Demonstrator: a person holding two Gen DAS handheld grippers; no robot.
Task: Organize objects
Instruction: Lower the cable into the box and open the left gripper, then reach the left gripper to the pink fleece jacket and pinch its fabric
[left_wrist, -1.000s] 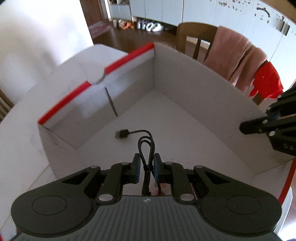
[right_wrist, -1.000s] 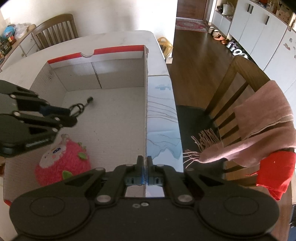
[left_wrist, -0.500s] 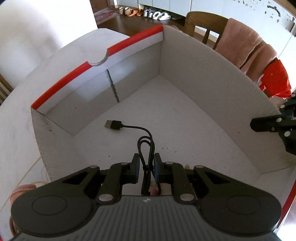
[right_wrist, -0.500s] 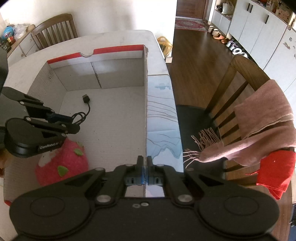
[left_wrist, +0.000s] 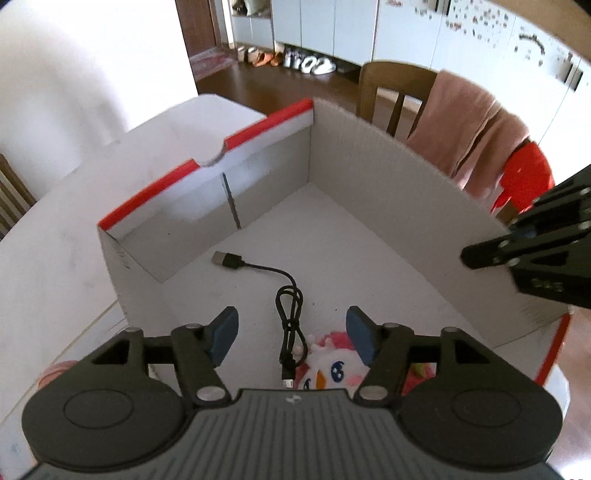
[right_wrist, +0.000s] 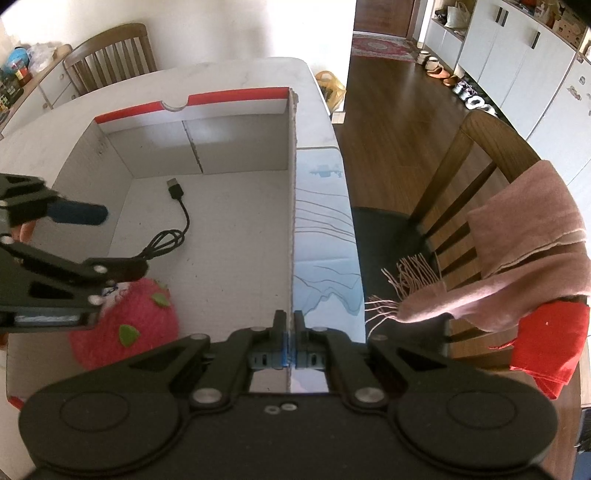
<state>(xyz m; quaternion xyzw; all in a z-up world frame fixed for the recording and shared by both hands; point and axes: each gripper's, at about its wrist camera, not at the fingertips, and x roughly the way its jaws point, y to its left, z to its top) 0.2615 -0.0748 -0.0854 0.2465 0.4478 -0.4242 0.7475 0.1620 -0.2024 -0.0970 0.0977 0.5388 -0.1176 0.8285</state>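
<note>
A white cardboard box (left_wrist: 388, 192) with a red rim stands open on the table. A black USB cable (left_wrist: 258, 266) lies loose on its floor, its coiled end beside a pink strawberry plush toy (left_wrist: 332, 365). My left gripper (left_wrist: 291, 321) hangs above the coil with its jaws opening; the pads touch nothing. In the right wrist view the left gripper (right_wrist: 118, 240) sits over the plush toy (right_wrist: 125, 328) and the cable (right_wrist: 184, 218). My right gripper (right_wrist: 290, 332) is shut on the top edge of the box's right wall (right_wrist: 291, 221); it shows as a black arm (left_wrist: 476, 254) at the box's right side.
A blue-and-white printed flap (right_wrist: 321, 236) lies outside the right wall. A wooden chair (right_wrist: 480, 155) draped with a pink scarf (right_wrist: 524, 236) and a red cloth (right_wrist: 546, 339) stands close on the right. The white table (right_wrist: 258, 74) reaches behind the box; another chair (right_wrist: 110, 48) stands beyond it.
The left gripper's jaws have spread and let go of the cable, which now lies on the box floor. That gripper has lifted slightly. The right gripper has not moved.
</note>
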